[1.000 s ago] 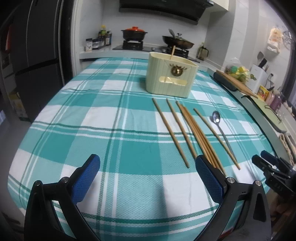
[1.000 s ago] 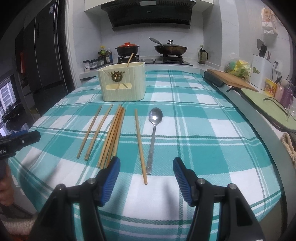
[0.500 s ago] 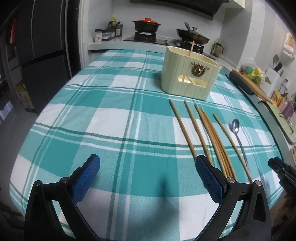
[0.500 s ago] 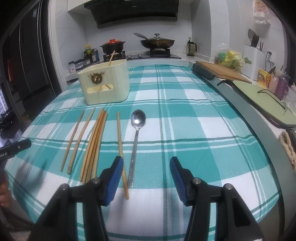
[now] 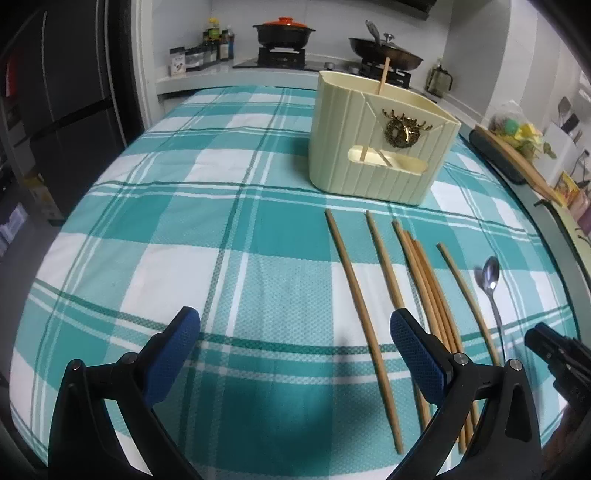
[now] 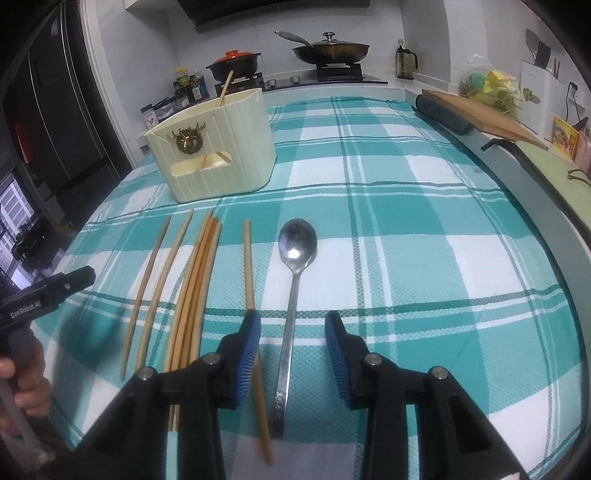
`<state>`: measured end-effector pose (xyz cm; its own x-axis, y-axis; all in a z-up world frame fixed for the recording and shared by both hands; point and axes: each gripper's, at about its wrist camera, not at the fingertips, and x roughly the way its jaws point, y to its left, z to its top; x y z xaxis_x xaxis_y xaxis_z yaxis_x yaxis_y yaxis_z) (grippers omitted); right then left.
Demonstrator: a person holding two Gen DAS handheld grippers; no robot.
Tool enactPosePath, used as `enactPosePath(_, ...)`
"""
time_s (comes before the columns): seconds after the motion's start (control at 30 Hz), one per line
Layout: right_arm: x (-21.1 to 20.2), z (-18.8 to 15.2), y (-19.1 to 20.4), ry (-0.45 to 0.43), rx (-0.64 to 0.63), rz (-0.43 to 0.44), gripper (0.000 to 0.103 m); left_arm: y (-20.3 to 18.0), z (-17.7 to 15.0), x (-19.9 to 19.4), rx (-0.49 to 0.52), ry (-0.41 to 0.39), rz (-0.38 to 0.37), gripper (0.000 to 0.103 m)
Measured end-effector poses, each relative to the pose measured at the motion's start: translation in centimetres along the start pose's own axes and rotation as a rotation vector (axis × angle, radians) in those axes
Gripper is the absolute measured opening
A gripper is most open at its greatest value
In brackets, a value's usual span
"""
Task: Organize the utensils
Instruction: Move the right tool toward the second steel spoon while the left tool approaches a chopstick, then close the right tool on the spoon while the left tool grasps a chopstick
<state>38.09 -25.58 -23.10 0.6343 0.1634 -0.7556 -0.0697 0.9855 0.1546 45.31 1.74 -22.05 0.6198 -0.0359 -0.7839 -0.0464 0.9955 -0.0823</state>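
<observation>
The spoon (image 6: 291,314) handle is straddled by the half-open, empty right tongs (image 6: 291,354) near the surface's (image 6: 424,258) near edge. The left tongs (image 5: 295,354) are held wide open, empty, left of the chopsticks (image 5: 424,295).

Spoon (image 6: 295,266) glossy metal; chopsticks (image 6: 195,280) matt wood; tablecloth (image 6: 406,229) woven cloth (checked); holder (image 6: 218,147) ribbed plastic.

Around me is a kitchen with pale grey walls (image 6: 424,22). The counter I face wears a teal-and-white checked cloth (image 5: 207,206). Beyond it a gas hob (image 6: 332,75) carries a black clay pot with an orange lid (image 5: 282,31) and a lidded dark wok (image 6: 330,48), under a dark range hood (image 6: 273,9). Seasoning bottles (image 5: 218,40) cluster near the hob. A tall dark fridge (image 5: 70,96) stands on my left. To my right lies a wooden cutting board (image 6: 480,114), and a window (image 6: 13,218) glows at far left.
</observation>
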Motion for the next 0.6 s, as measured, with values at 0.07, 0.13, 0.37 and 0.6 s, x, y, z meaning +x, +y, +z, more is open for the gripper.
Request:
enactPosePath(0.07, 0.4, 0.1, 0.0, 0.012, 0.003, 0.008, 0.037, -0.6, 0.3, 0.9, 0.004, 0.022, 0.001, 0.103)
enactPosePath(0.13, 0.7, 0.0, 0.0, 0.020, 0.004, 0.007, 0.037, -1.3, 0.3, 1.6, 0.023, 0.031, -0.006, 0.103)
enactPosePath(0.37, 2.1, 0.5, -0.8, 0.055, 0.014, 0.005, 0.037, -3.2, -0.4, 4.4, 0.100, 0.078, 0.072, 0.102)
enactPosePath(0.6, 5.1, 1.7, -0.2, 0.098, -0.025, -0.019, 0.037, -1.6, -0.9, 4.5, 0.158, 0.080, 0.128, 0.103)
